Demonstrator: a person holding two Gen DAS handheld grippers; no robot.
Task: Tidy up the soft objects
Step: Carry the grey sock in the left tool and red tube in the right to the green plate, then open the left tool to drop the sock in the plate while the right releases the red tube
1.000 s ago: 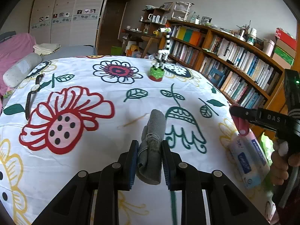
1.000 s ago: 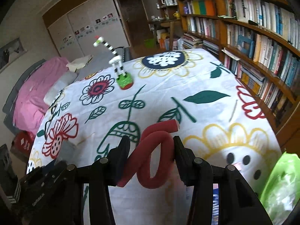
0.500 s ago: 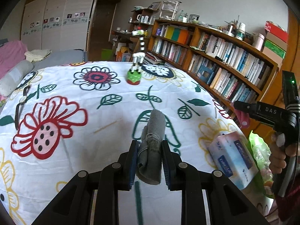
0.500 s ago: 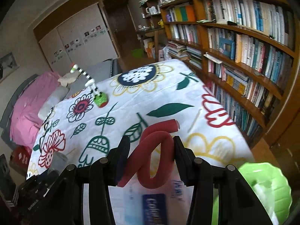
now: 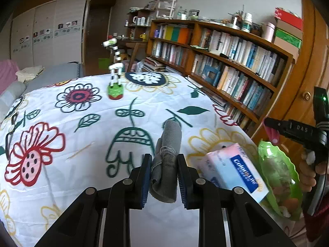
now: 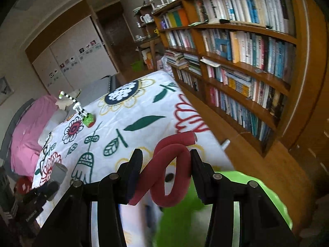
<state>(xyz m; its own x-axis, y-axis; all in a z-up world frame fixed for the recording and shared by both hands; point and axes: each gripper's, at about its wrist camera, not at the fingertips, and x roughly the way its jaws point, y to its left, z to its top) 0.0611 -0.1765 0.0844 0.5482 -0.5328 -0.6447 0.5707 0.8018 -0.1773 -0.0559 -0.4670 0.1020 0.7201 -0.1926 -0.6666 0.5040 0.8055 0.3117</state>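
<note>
L gripper (image 5: 162, 174): jaws pinch grey cloth roll (image 5: 167, 160) upright over bed (image 5: 82, 144), clear of the quilt for carrying. R gripper (image 6: 166, 171): jaws squeeze red foam tube (image 6: 170, 173) above green basket (image 6: 257, 197), prob. drop spot.

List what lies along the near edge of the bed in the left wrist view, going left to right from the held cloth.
Grey cloth in the left tongs → tissue pack → green bowl → right tongs with the hand.

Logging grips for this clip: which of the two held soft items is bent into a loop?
The red foam tube in the right claw curls into a loop; the grey cloth roll in the left claw stands straight.
</note>
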